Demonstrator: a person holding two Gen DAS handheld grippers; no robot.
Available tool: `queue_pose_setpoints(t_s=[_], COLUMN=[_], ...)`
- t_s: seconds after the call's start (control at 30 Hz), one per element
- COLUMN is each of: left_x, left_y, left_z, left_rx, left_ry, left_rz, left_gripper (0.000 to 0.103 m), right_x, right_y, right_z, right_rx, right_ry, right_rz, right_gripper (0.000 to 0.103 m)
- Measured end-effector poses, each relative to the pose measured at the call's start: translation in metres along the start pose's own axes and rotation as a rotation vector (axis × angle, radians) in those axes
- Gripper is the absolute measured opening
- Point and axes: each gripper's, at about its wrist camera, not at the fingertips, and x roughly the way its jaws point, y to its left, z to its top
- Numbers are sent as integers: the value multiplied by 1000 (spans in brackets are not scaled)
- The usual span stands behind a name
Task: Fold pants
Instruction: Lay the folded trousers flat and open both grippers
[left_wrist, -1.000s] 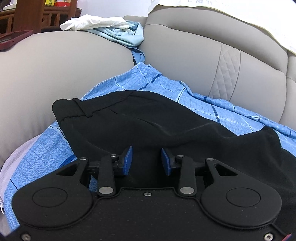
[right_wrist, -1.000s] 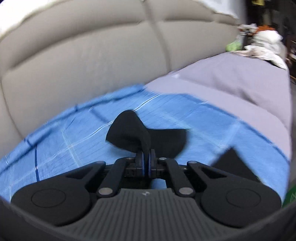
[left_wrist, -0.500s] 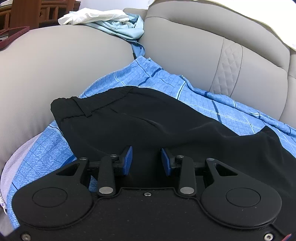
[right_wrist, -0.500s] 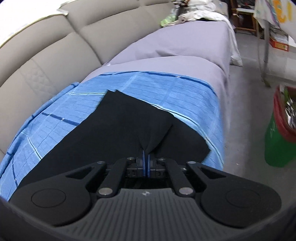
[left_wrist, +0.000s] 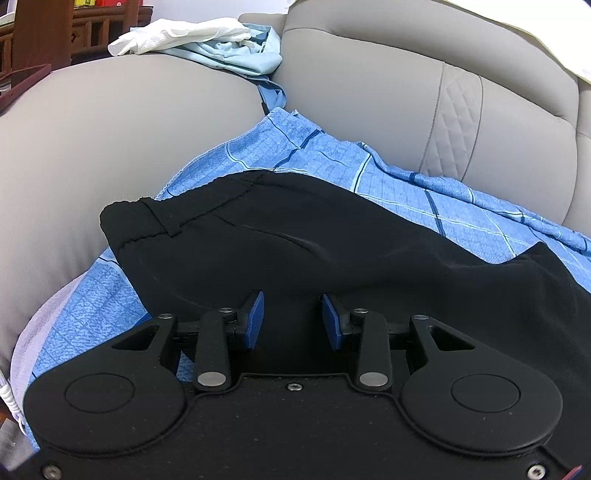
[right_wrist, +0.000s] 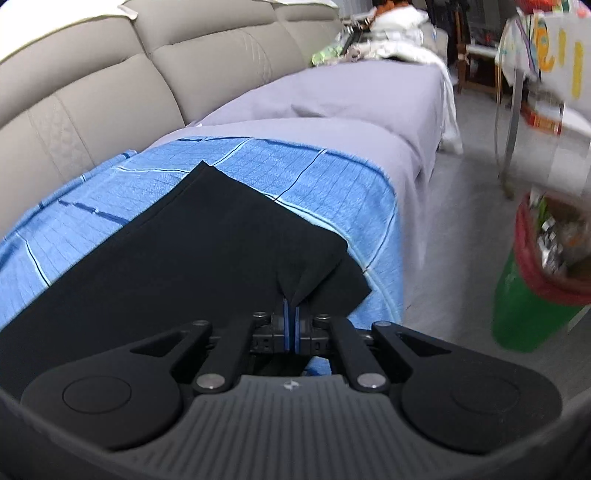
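Note:
Black pants (left_wrist: 295, 229) lie across a blue checked cloth (left_wrist: 406, 184) on a grey sofa, with the elastic waistband (left_wrist: 147, 221) at the left. My left gripper (left_wrist: 292, 317) hovers low over the pants near the waist. Its blue pads (left_wrist: 255, 319) stand apart, and I see no fabric pinched between them. In the right wrist view the pant legs (right_wrist: 184, 258) stretch flat along the blue cloth (right_wrist: 110, 206). My right gripper (right_wrist: 290, 310) is shut on the near corner of the leg end, which rises in a small peak into the pads.
The sofa backrest (left_wrist: 369, 92) runs behind the cloth. White and light blue laundry (left_wrist: 207, 40) lies on the armrest at the left. A lilac sheet (right_wrist: 332, 96) covers the seat beyond. On the floor to the right stands a green bin with a red liner (right_wrist: 532, 295).
My right gripper has swung round and down with the leg end, and the leg now lies spread flat along the blue cloth. The left gripper has hardly moved.

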Motion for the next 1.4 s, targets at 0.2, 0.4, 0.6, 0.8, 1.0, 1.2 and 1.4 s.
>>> queue_pose_setpoints(t_s=[0.2,0.4,0.6,0.8,1.0,1.2,1.4], left_x=[0,-23,-68,-66,-47,-46,-46], left_y=[-4,-9,-36,-76,-88,-95,-98], left_z=[-1,-7,-31,-66,-74,-80,-79], left_rx=[24,-24,48,206,238,264,268], left_ry=[-3,-82,-233,-165,-82,-84,-80], left_rz=[14,10,-150,-203,-162,-160,-154], left_gripper=[43,63,75,73,72,74,77], right_x=[6,-49,-117,-145,-105,-48,-8], right_y=[0,35,136,191,176,117,93], right_z=[5,-3,-89,-178,-170,-120,-81], right_rx=[-35,-75,-448,-644,-636,-556,-435], right_ry=[31,-143,-360,-308,-209,-291,-310], right_rz=[-106,129,601,920,837,655,495], right_gripper=[65,90,103,103,102,103,103])
